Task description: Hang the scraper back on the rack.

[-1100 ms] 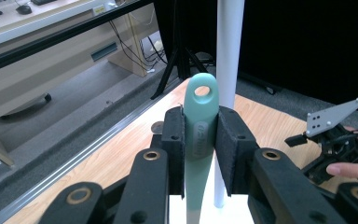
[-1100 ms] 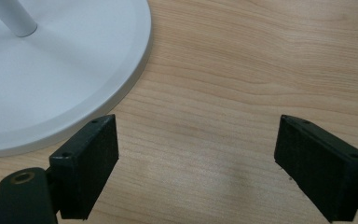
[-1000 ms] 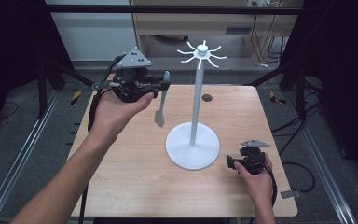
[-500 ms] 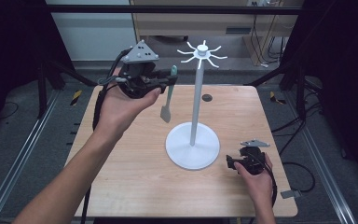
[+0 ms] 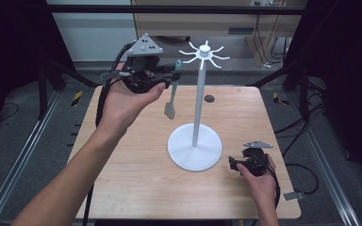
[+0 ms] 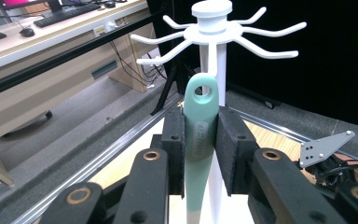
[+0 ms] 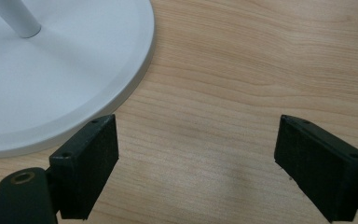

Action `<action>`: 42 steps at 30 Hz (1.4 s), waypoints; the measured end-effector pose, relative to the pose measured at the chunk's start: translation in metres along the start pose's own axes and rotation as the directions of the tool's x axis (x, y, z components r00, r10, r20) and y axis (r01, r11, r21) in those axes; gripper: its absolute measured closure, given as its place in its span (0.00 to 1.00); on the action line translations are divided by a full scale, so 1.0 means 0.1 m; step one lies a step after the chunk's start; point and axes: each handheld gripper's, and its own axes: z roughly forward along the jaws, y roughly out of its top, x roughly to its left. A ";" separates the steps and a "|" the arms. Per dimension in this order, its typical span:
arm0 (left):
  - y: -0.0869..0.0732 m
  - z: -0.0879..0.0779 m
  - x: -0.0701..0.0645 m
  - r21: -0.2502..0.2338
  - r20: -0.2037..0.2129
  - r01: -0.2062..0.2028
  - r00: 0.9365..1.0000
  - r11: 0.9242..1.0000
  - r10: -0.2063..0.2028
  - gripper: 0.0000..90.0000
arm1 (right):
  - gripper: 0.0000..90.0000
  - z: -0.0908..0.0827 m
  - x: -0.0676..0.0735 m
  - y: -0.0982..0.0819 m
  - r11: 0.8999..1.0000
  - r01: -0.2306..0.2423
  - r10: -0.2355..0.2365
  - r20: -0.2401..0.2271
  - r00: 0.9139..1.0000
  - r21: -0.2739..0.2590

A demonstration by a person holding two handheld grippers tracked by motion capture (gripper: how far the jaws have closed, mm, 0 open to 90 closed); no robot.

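Spatula with a mint-green handle hangs blade-down in mid-air, clenched at its handle between the pads of the left gripper, raised above the wooden table at about ten o'clock from the white rack's round base. In the left gripper view the handle's hole sits just below the rack's curved hooks. At four o'clock from the base, the right gripper rests low by the table, jaws spread wide and holding nothing.
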 end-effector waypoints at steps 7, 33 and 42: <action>0.04 0.02 -0.04 0.001 0.003 -0.010 1.000 1.000 0.010 0.82 | 0.16 0.00 -0.01 0.00 1.000 0.007 -0.007 0.002 1.000 0.003; 0.05 0.18 -0.04 0.006 0.005 0.011 1.000 1.000 -0.012 0.82 | 0.15 0.00 -0.02 -0.01 1.000 -0.003 0.003 -0.003 1.000 0.001; 0.04 0.18 -0.05 0.006 -0.010 0.005 1.000 1.000 -0.005 0.82 | 0.15 -0.01 -0.01 0.00 1.000 -0.002 0.002 -0.002 1.000 0.003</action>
